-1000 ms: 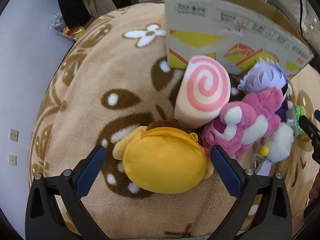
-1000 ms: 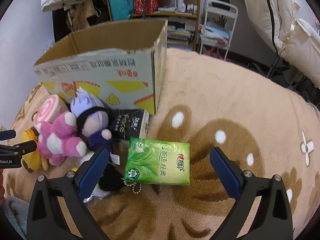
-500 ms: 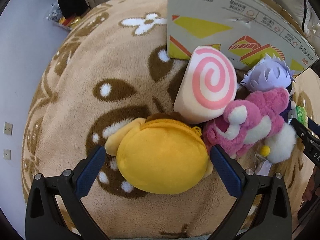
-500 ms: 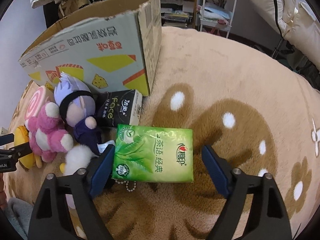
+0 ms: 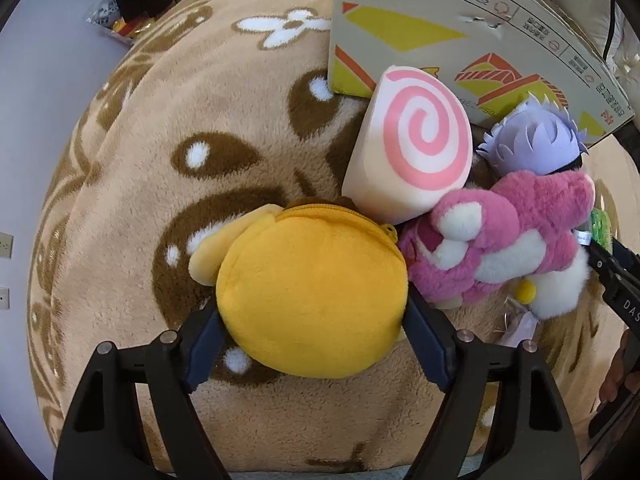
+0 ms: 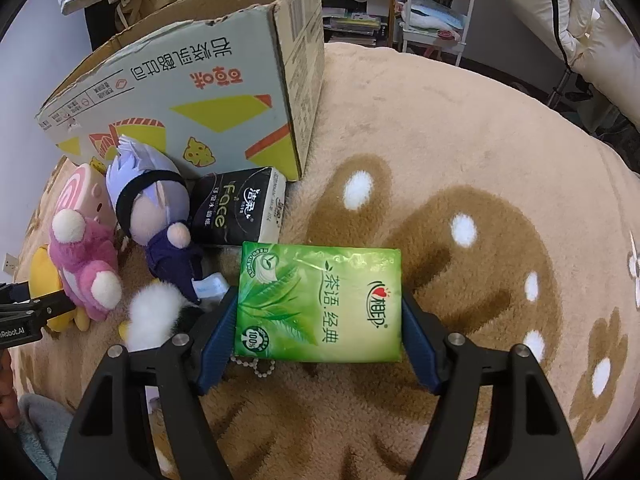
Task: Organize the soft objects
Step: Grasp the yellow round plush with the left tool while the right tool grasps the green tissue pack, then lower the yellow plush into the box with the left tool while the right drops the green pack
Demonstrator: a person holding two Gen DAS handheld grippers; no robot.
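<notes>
**Both grippers close on soft goods beside a cardboard box**

The interior of the cardboard box [image 6: 192, 92] is hidden from both cameras, so its contents cannot be told; the green pack appears in the left wrist view only as a sliver at the right edge. The left gripper [image 5: 312, 320] has its blue fingers [image 5: 204, 344] pressed against both sides of a round yellow plush pouch [image 5: 312, 292] with a zip along its top, lying on the tan patterned blanket [image 5: 180, 100]; the right gripper [image 6: 318, 332] clamps a green tissue pack [image 6: 320, 300] flat on the blanket. Between them crowd a pink swirl cushion [image 5: 412, 152], a pink bear plush [image 5: 500, 236], a lilac-haired doll [image 6: 152, 200] and a black tissue pack [image 6: 238, 210], the last lying against the box.
</notes>
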